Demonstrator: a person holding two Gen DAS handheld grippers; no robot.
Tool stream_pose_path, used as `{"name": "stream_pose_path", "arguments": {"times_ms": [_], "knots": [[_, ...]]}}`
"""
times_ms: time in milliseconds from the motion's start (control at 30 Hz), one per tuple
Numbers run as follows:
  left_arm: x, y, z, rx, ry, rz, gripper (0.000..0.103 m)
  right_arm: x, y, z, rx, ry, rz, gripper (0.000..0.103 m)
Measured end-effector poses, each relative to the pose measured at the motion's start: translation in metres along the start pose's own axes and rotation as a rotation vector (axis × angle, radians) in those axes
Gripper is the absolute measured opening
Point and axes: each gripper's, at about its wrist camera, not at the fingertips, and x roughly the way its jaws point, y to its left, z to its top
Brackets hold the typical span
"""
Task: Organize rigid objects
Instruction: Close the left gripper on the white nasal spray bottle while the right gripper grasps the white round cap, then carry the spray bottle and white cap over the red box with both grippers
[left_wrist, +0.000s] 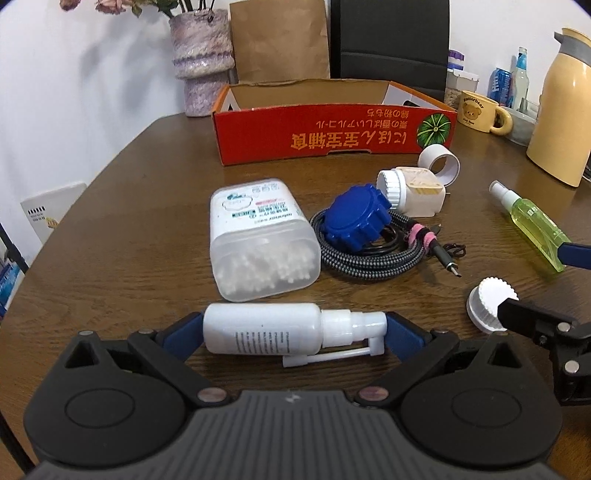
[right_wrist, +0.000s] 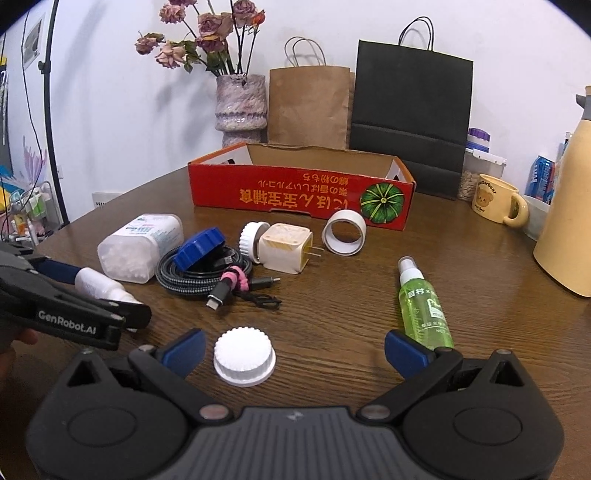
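A white spray bottle (left_wrist: 269, 330) lies sideways on the brown table between the blue pads of my left gripper (left_wrist: 294, 328), which stands open; the bottle's ends sit at or very near the pads. In the right wrist view that gripper (right_wrist: 107, 295) and the bottle (right_wrist: 99, 286) are at the far left. My right gripper (right_wrist: 294, 350) is open, with a white ribbed cap (right_wrist: 243, 356) inside near its left pad and a green spray bottle (right_wrist: 424, 314) ending at its right pad. A red cardboard box (left_wrist: 332, 136) stands open behind.
Between the grippers and the box lie a cotton swab case (left_wrist: 258, 236), a blue lid (left_wrist: 356, 218) on a coiled cable (left_wrist: 369, 254), a white plug adapter (left_wrist: 421, 195) and a tape ring (left_wrist: 439, 162). A yellow thermos (right_wrist: 565, 229), mug (right_wrist: 495, 203), vase (right_wrist: 240, 107) and paper bags line the back.
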Motion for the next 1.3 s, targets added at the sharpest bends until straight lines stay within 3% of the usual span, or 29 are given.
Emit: {"name": "stream_pose_path", "arguments": {"times_ms": [133, 767, 967, 1033, 1067, 1300], "knots": [[0.002, 0.005, -0.002, -0.045, -0.003, -0.005, 0.102, 0.005, 0.004, 0.0, -0.012, 0.014, 0.004, 0.103], [-0.003, 0.008, -0.01, -0.075, -0.056, 0.023, 0.099, 0.016, 0.015, -0.002, -0.037, 0.03, 0.03, 0.1], [-0.006, 0.008, -0.011, -0.076, -0.075, 0.025, 0.099, 0.02, 0.018, -0.002, -0.04, 0.042, 0.051, 0.073], [-0.008, 0.008, -0.011, -0.078, -0.082, 0.028, 0.099, 0.018, 0.018, -0.002, -0.037, 0.032, 0.071, 0.043], [-0.008, 0.008, -0.011, -0.079, -0.084, 0.03, 0.099, 0.018, 0.018, -0.002, -0.035, 0.029, 0.074, 0.04], [-0.015, 0.01, -0.011, -0.099, -0.108, 0.034, 0.099, 0.012, 0.019, -0.001, -0.041, -0.009, 0.057, 0.039]]}}
